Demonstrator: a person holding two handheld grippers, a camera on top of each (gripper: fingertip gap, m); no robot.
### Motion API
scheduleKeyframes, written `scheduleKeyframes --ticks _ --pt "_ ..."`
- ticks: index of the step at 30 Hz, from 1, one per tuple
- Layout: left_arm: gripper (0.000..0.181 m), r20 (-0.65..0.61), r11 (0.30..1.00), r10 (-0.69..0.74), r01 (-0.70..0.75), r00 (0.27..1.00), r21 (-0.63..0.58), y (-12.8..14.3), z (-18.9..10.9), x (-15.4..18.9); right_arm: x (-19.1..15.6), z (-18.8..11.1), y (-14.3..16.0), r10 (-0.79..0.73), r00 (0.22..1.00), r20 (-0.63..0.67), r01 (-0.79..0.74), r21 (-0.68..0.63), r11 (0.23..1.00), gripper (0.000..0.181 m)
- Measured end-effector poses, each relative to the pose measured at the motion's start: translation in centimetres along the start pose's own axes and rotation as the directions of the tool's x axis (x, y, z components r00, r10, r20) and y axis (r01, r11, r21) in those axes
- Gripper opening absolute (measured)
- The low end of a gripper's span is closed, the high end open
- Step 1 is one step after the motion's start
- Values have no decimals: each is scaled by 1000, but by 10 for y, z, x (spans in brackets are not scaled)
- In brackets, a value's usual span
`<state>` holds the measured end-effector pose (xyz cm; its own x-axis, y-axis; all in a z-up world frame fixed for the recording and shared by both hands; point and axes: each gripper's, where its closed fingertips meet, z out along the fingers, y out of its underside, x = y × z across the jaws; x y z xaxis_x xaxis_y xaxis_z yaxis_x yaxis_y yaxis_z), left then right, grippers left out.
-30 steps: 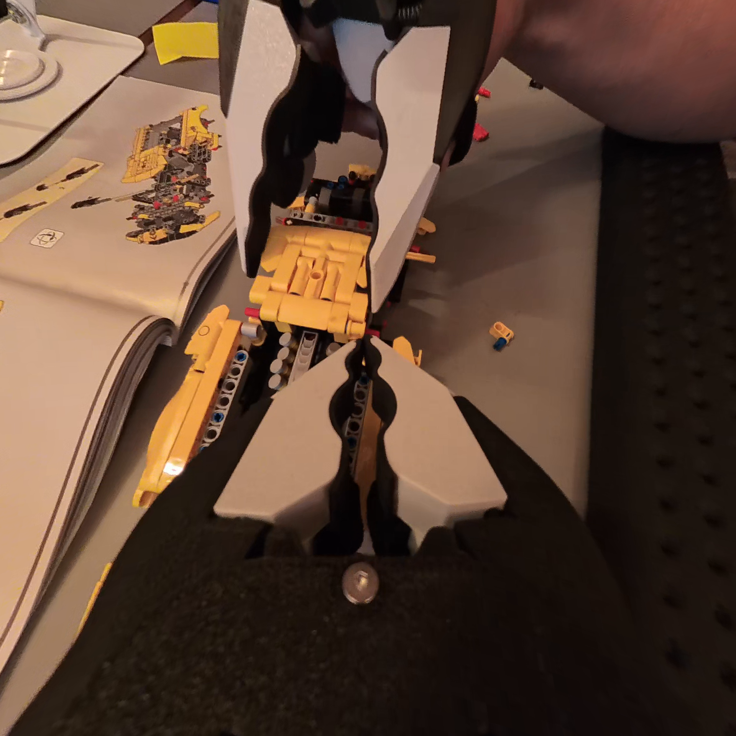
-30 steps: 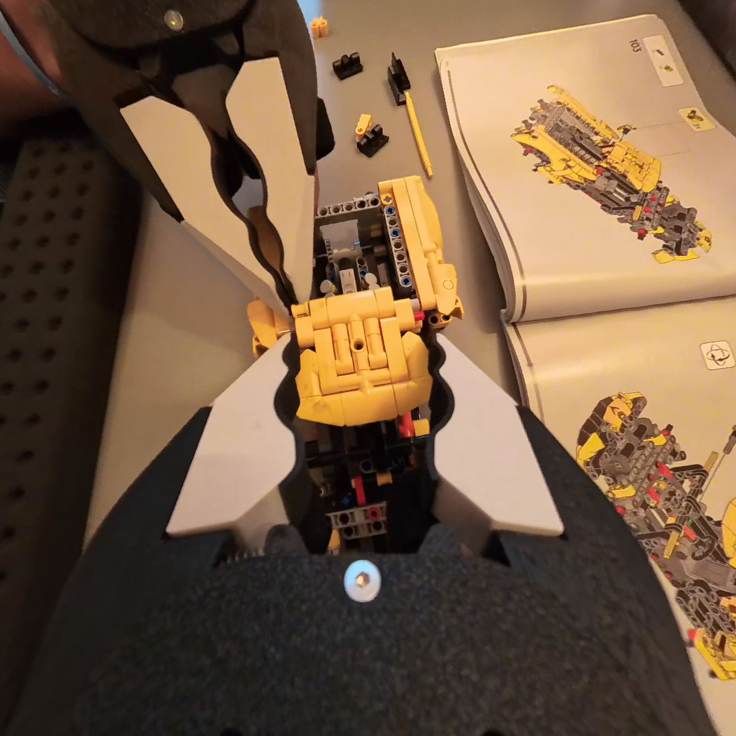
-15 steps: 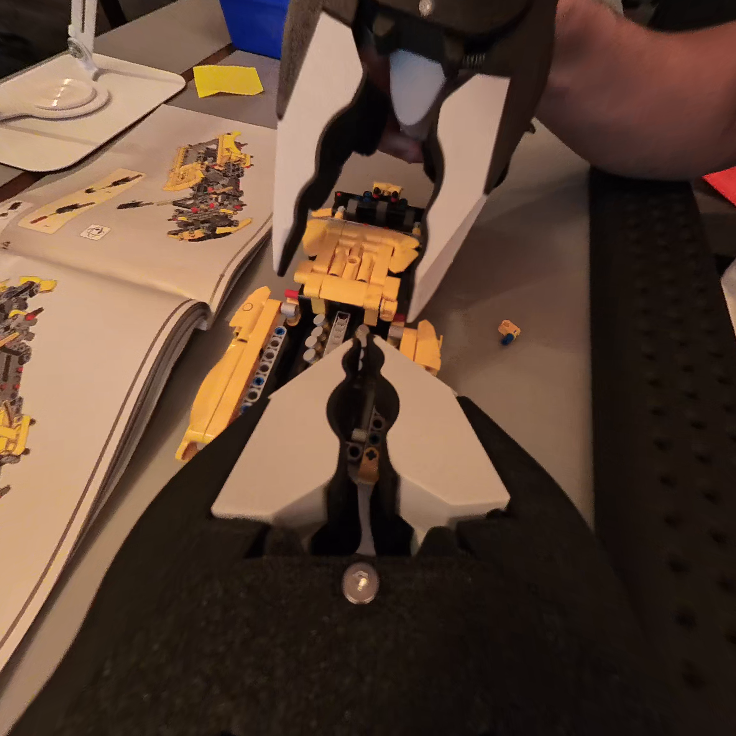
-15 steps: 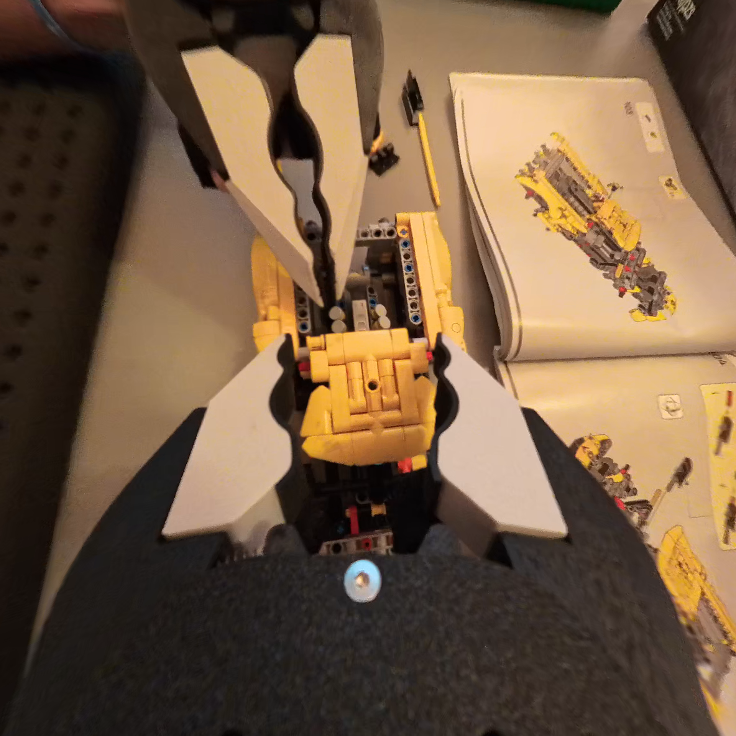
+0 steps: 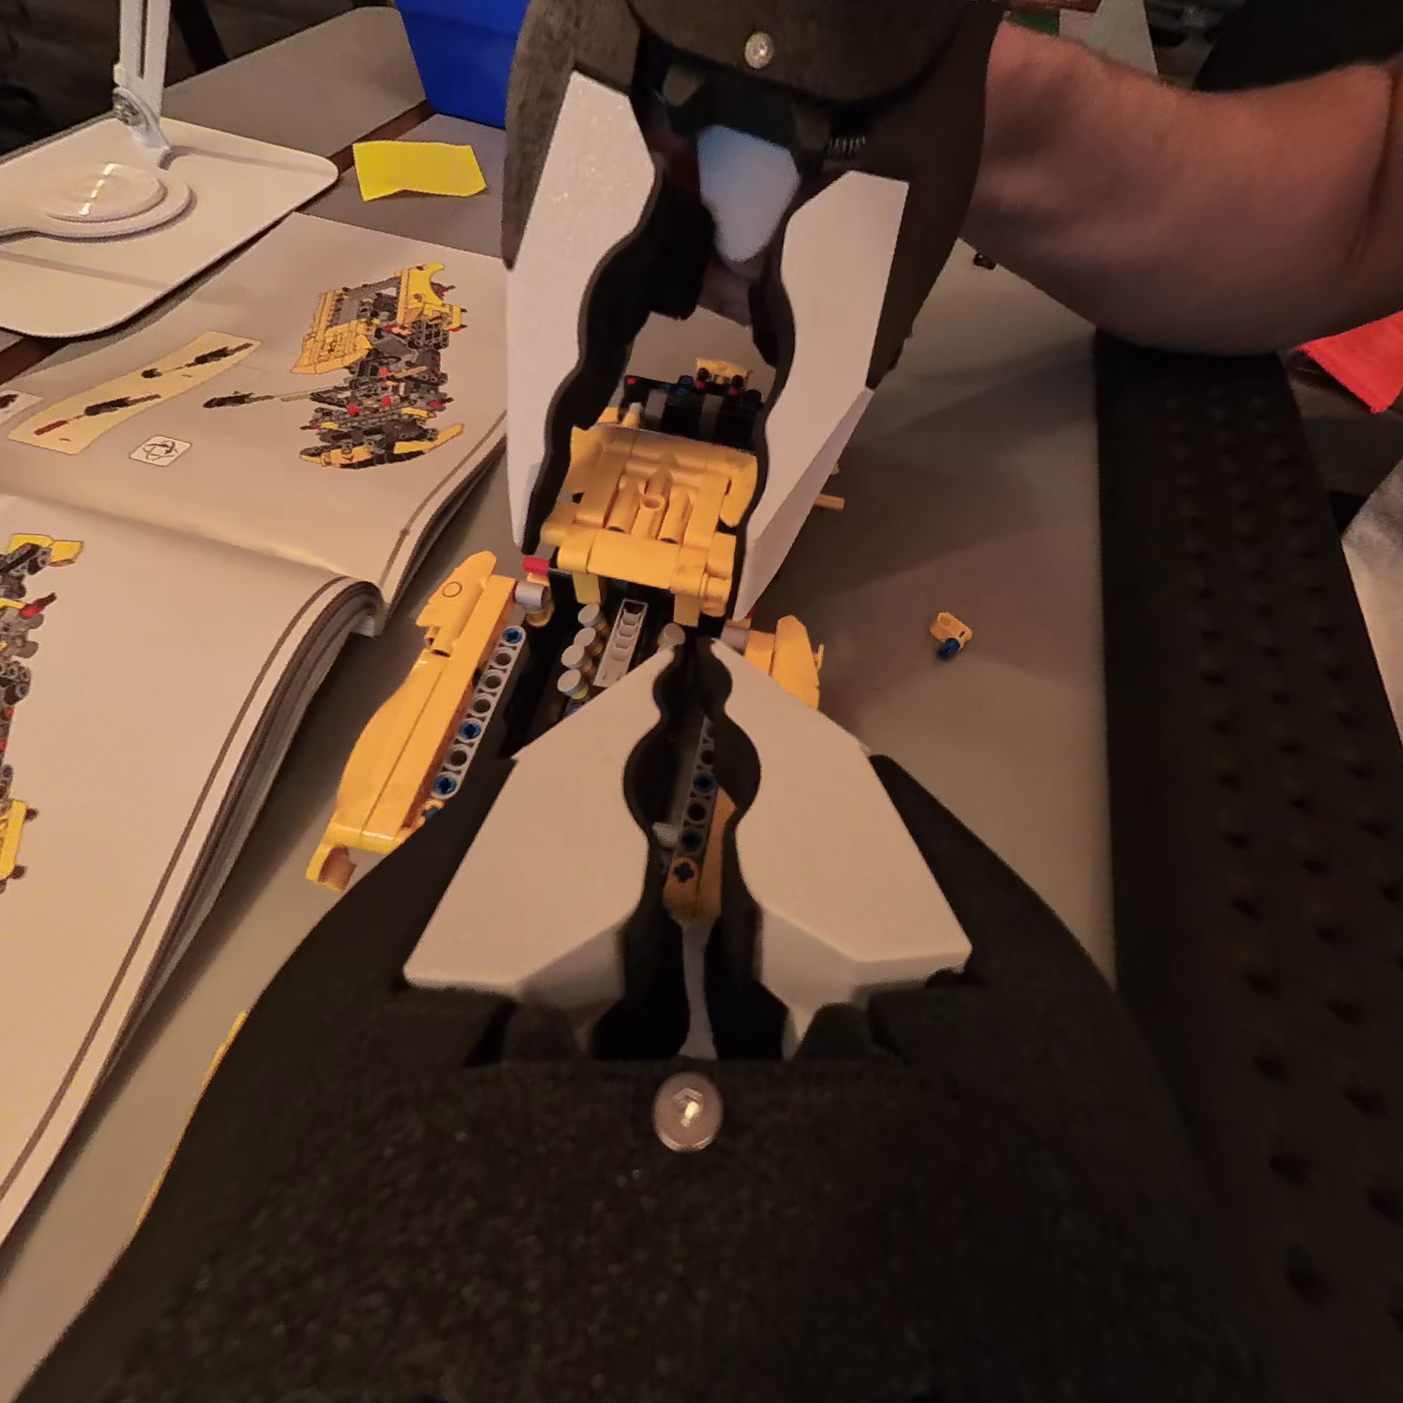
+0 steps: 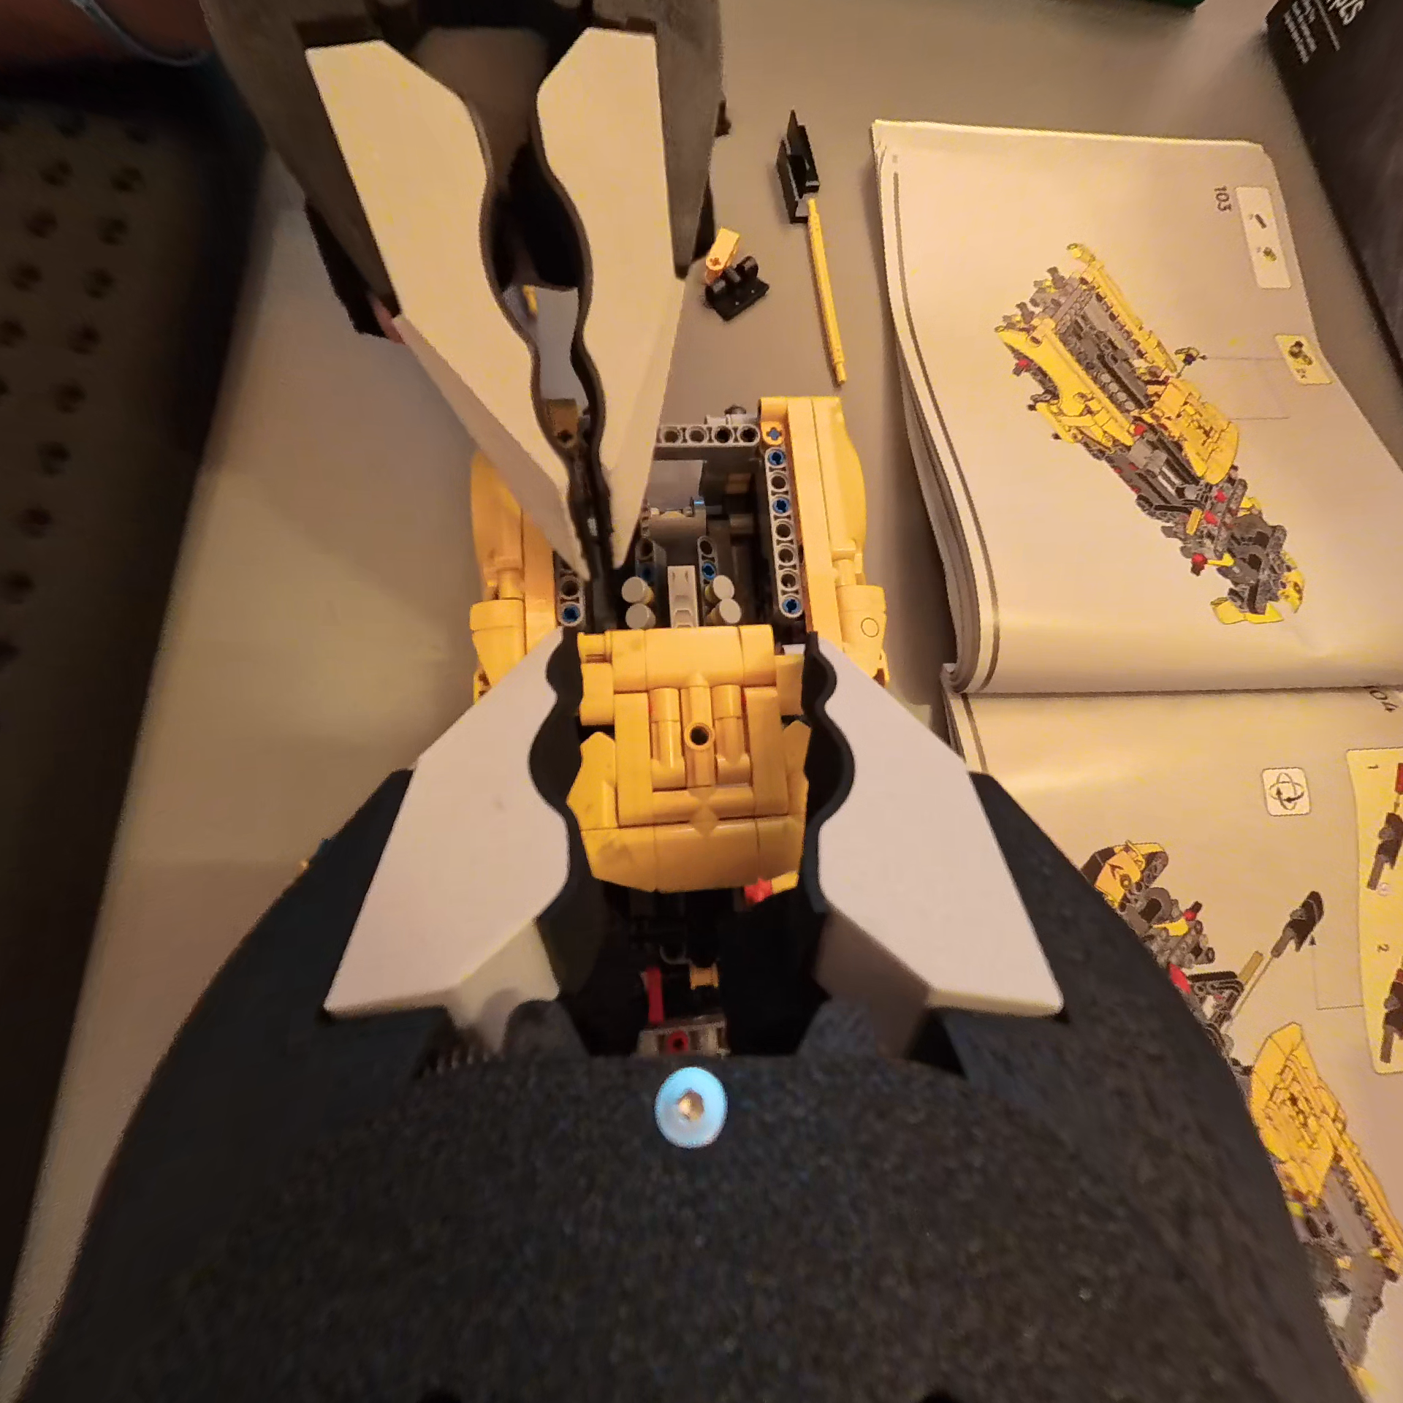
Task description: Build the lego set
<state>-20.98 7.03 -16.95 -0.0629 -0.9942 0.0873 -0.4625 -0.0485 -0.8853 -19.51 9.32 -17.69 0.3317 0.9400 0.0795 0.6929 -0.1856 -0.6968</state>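
A: At centre frame in both wrist views, the yellow lego model [image 5: 600,630] lies on the grey worktop [image 5: 949,759], beside the open instruction booklet [image 5: 190,607].

B: Change over the last second?

A: Right tongs [image 6: 687,653] have slid back along the yellow roof block [image 6: 691,759], now spread wide and straddling it, pads against its sides. Left tongs [image 5: 695,645] stay nearly closed, pinching a grey beam [image 5: 702,767] at the chassis edge. The model has also swung a little straighter relative to the booklet.

B: Meaning for the build?

A: My reading: the roof block is being squared or pressed down while the left side braces; seating unconfirmed.

B: Orientation?

A: Long axis runs bottom to top of each frame, parallel to the booklet spine edge. Roof end sits toward the right tongs, open engine bay toward the left. Loose pieces [image 6: 733,277] remain at upper centre of the right view.
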Motion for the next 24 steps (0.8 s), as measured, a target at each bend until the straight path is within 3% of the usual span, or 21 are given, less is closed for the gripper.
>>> scheduleKeyframes --ticks 3,5,8,10,13,15,22,24 --pt "1 8 1000 7 -7 1000 3 0 -1 -1 1 -2 -1 7 1000 -4 -6 24 1000 58" --pt "2 37 1000 10 -11 999 2 2 -4 -7 -2 -17 -7 7 1000 -20 -5 76 997 74" --pt "2 68 999 -25 23 997 41 0 -10 -16 -26 -50 -8 64 998 16 -65 122 990 56" --pt "3 75 996 -47 41 996 83 -7 -14 -19 -61 -55 14 107 991 83 -111 48 993 45" --pt "3 70 990 -49 39 996 136 -18 -15 -17 -103 -41 61 169 981 97 -156 -128 979 47" --pt "4 68 987 -38 27 997 157 -23 -15 -14 -113 -30 73 206 977 55 -197 -142 970 49" --pt "8 26 982 5 -9 1000 189 -31 -9 9 -117 -13 76 185 982 -41 -188 -127 974 30" --pt "9 17 980 22 -25 1000 198 -34 -9 20 -118 -10 74 178 983 -40 -182 -120 976 13"
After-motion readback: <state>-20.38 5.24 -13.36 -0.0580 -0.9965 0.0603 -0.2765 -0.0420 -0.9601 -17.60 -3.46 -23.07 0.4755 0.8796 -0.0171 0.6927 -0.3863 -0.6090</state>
